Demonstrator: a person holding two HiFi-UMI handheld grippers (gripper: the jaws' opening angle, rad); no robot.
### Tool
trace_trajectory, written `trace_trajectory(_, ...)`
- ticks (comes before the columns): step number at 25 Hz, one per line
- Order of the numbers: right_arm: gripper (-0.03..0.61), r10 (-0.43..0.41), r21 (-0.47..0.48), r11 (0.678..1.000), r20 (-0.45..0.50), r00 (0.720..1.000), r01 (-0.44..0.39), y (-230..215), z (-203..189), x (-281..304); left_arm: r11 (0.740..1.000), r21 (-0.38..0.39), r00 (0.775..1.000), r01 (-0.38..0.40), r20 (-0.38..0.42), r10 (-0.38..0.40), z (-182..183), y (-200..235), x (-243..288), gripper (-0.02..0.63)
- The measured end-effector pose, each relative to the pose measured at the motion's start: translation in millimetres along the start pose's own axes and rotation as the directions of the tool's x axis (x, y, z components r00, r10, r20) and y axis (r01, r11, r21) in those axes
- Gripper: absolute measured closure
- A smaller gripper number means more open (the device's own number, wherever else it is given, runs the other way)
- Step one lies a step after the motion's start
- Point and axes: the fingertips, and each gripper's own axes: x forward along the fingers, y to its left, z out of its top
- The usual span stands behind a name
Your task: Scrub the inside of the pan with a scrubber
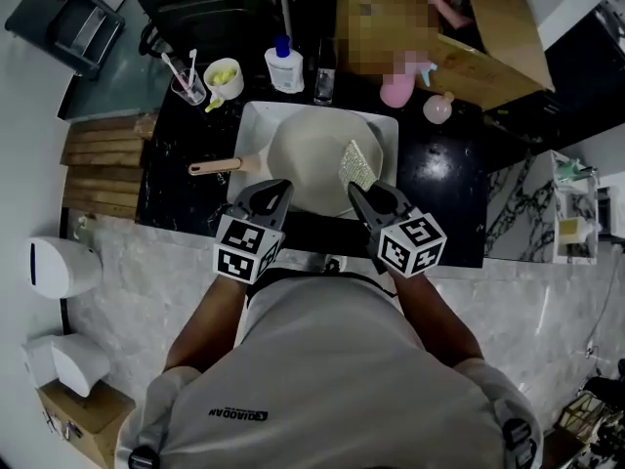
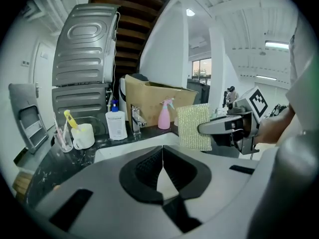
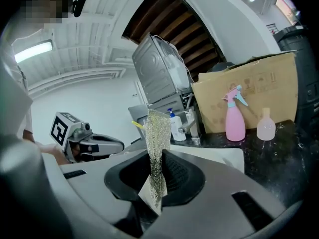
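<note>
Left claw (image 1: 270,195) is pinched shut on nothing, hovering at the near edge of the sink (image 1: 252,117) — the pan (image 1: 308,149) lies inside it, handle pointing left. Right claw (image 1: 363,193) grips the scrubber (image 1: 357,164) upright over the pan's right side.
</note>
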Motion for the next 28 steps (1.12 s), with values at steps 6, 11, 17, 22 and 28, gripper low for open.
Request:
trace_trajectory(6, 0.500, 0.025, 0.002, 1.000, -0.032, 0.999, -0.025, -24.4, 0.2, 18.9, 0.996, 0.043, 0.996, -0.082, -0.019, 0.082, 3.5, 24.4, 16.1, 0.598)
trace_trajectory(11, 0.500, 0.017, 0.006, 1.000, -0.049, 0.999, -0.016, -29.5, -0.3, 34.9, 0.990, 0.079, 0.992, -0.113, -0.038, 0.117, -1.0, 52.6, 15.2, 0.598)
trace_trajectory(17, 0.500, -0.054, 0.028, 0.998, -0.053, 0.997, 0.055, -33.5, 0.0, 55.2, 0.988, 0.144, 0.995, -0.054, -0.076, 0.066, -3.5, 79.5, 22.0, 0.598)
trace_trajectory(22, 0.500, -0.118, 0.030, 0.992, -0.067, 0.991, 0.121, -32.2, -3.7, 74.0, 0.973, 0.229, 0.986, -0.014, -0.156, 0.051, -23.9, 108.9, 29.2, 0.597)
trace_trajectory(28, 0.500, -0.182, 0.014, 0.983, -0.109, 0.977, 0.184, -30.5, -20.1, 96.0, 0.929, 0.357, 0.967, 0.093, -0.253, 0.000, -50.6, 131.8, 35.8, 0.595)
